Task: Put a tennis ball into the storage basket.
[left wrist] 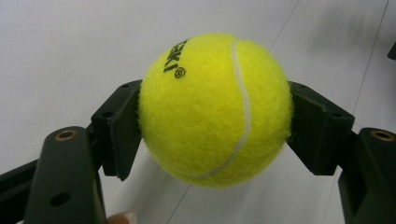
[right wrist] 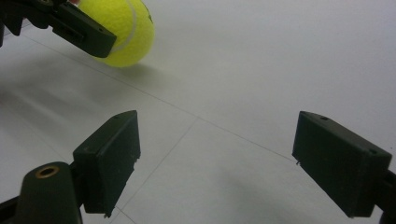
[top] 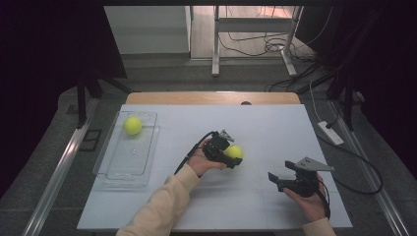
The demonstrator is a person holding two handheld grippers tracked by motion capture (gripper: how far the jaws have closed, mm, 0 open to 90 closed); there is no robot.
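My left gripper [left wrist: 212,126] had its flat, black, matte jaws pressed on both sides of a tennis ball [left wrist: 215,109], round, fuzzy yellow felt with a white curved seam and black print, near the middle of the smooth white tabletop [top: 275,128]. My right gripper [right wrist: 215,163] stood wide open, holding nothing. I counted two balls: the second ball [top: 132,125] lay in a clear plastic tray [top: 115,174].

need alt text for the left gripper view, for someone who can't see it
A yellow tennis ball with black lettering sits clamped between the left gripper's two black jaws, pads pressed on both its sides. Behind it lies the white table surface, crossed by thin lines.
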